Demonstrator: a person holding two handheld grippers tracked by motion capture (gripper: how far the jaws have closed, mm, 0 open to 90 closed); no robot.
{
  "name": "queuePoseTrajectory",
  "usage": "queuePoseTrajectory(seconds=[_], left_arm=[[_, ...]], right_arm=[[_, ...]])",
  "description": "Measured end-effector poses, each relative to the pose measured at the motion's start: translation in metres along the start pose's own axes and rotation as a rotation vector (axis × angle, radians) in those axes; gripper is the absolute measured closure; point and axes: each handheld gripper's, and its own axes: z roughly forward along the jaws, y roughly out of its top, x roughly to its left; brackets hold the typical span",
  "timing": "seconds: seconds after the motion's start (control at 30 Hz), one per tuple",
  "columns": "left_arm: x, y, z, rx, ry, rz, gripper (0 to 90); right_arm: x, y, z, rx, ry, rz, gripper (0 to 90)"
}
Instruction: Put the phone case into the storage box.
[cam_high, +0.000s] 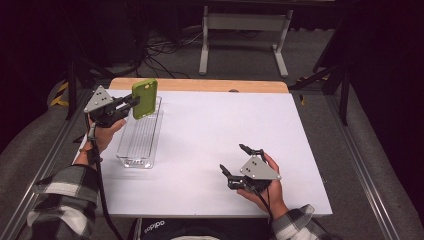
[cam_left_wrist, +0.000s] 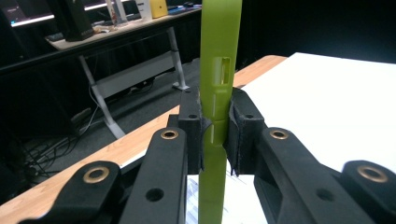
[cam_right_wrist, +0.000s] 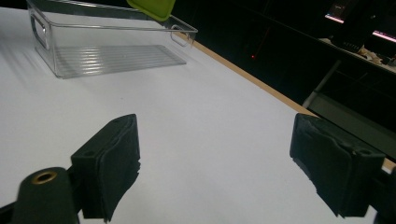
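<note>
- Left gripper (cam_high: 131, 102): jaws clamped on green case (cam_high: 144, 98), pads pinching its thin edge from both sides; left gripper view has the case (cam_left_wrist: 219, 70) standing edge-on and upright between the pads (cam_left_wrist: 192, 130).
- Case: held off the table, above the far end of the clear tray (cam_high: 131, 157), face roughly vertical, not touching the tray as far as the high view tells.
- Tray: long, clear plastic, ribbed floor, nothing inside; sits on the white tabletop (cam_high: 210, 130) at its left side, long axis running away from the person. Right gripper view has the tray (cam_right_wrist: 49, 35) with the case's lower corner (cam_right_wrist: 152, 8) over its far rim.
- Right gripper (cam_high: 241, 161): jaws wide, nothing between them; hand resting on the tabletop near the front right edge, well apart from tray and case.
- Wooden strip (cam_high: 200, 85) runs along the table's far edge.
- Beyond: dark floor with cables, white frame legs (cam_high: 245, 37).
</note>
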Motion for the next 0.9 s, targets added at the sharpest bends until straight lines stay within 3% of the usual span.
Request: queuePoseTrajectory(seconds=[0.33, 0.47, 0.9], left_arm=[[0.013, -0.011, 0.022, 0.043, -0.002, -0.009, 78.4], [0.019, -0.016, 0.030, 0.044, -0.007, -0.032, 78.4], [0.031, -0.037, 0.051, 0.118, -0.009, -0.045, 78.3]], right_arm=[[-0.002, -0.001, 0.002, 0.009, -0.007, -0.009, 16.5], [0.000, -0.001, 0.002, 0.014, -0.008, -0.027, 16.5], [0.007, 0.001, 0.006, 0.034, 0.002, -0.081, 16.4]])
